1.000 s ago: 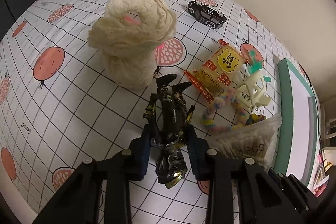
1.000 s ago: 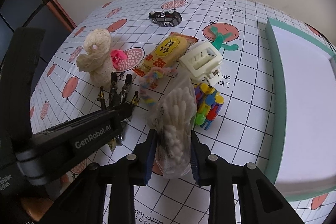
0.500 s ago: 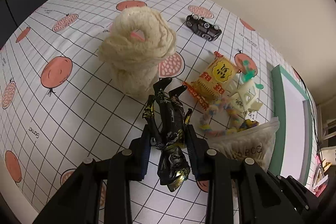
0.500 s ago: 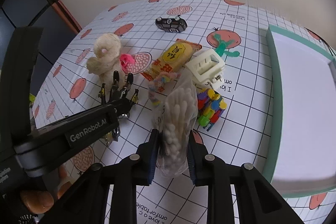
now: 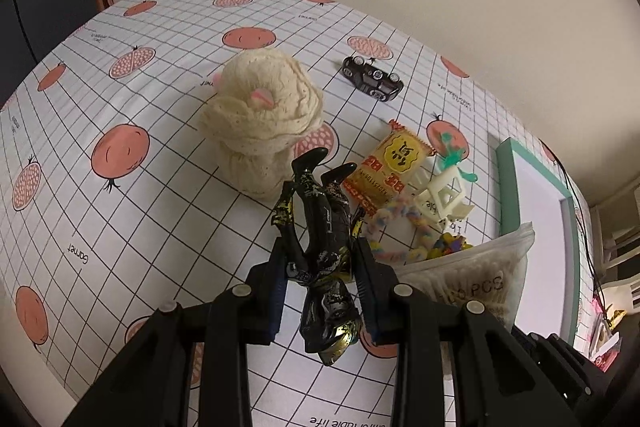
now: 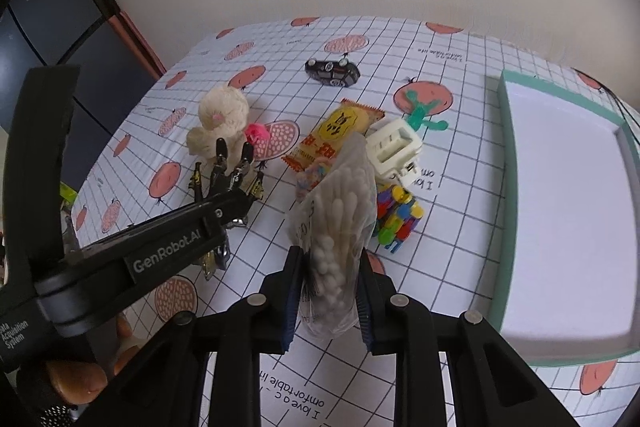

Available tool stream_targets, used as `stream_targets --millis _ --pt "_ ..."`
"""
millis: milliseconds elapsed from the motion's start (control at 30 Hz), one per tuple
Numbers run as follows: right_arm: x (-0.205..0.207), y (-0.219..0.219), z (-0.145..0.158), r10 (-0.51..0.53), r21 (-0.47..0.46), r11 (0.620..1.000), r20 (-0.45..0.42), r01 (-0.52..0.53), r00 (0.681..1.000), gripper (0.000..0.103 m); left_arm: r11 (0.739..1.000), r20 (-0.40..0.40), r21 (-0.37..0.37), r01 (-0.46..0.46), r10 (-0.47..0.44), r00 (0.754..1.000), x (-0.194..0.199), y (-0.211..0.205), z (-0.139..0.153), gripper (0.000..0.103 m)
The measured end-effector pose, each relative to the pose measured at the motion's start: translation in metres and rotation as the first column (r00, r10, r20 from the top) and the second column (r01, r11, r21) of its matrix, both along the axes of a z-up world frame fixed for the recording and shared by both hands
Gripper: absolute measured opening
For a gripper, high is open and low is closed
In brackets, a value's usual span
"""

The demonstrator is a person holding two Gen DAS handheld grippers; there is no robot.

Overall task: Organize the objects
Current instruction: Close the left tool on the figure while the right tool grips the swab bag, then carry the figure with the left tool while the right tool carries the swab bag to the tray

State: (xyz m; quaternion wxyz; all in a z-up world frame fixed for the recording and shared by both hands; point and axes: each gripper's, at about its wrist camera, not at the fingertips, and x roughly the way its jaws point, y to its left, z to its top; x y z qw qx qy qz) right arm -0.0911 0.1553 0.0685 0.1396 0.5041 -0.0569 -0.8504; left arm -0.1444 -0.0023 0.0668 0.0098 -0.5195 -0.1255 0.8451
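My left gripper (image 5: 320,259) is shut on a black and gold action figure (image 5: 324,227), held legs forward above the cloth; the same figure (image 6: 228,171) and the left gripper (image 6: 236,203) show at the left of the right wrist view. My right gripper (image 6: 328,267) is shut on a clear bag of cotton swabs (image 6: 338,211), lifted off the table. That bag (image 5: 476,275) also shows at the right of the left wrist view. A white tray with a teal rim (image 6: 505,187) lies on the right.
On the pomegranate-print tablecloth (image 5: 120,207) lie a cream knitted bundle (image 5: 260,123), a black toy car (image 6: 331,71), a yellow snack packet (image 6: 334,139), a white plastic clip (image 6: 394,147), a pastel bracelet (image 5: 396,227), colourful blocks (image 6: 398,219) and a green figure (image 6: 422,115).
Both grippers have risen and drawn back from the table, each carrying its object; the objects on the cloth look smaller and farther away.
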Motion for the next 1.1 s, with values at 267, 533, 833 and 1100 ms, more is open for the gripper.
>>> stream_targets --millis 267,533,833,1100 --pt "-0.001 0.018 0.004 -0.040 0.007 0.999 -0.035 0.040 0.999 0.026 1.000 -0.051 -0.002 0.024 -0.024 0.998 0.001 0.012 0.011 0.033" --pt "0.000 0.052 0.008 -0.114 -0.015 0.993 -0.054 0.113 0.992 0.026 0.998 -0.083 0.008 0.055 -0.055 0.995 0.001 0.031 0.018 0.033" --pt "0.006 0.104 0.011 -0.216 -0.014 0.976 -0.064 0.216 0.974 0.026 0.993 -0.108 0.030 0.115 -0.111 0.988 0.002 0.068 0.025 0.033" --pt "0.009 0.158 0.005 -0.321 -0.001 0.947 -0.055 0.322 0.945 0.026 0.979 -0.125 0.003 0.203 -0.201 0.972 0.000 0.113 0.028 0.033"
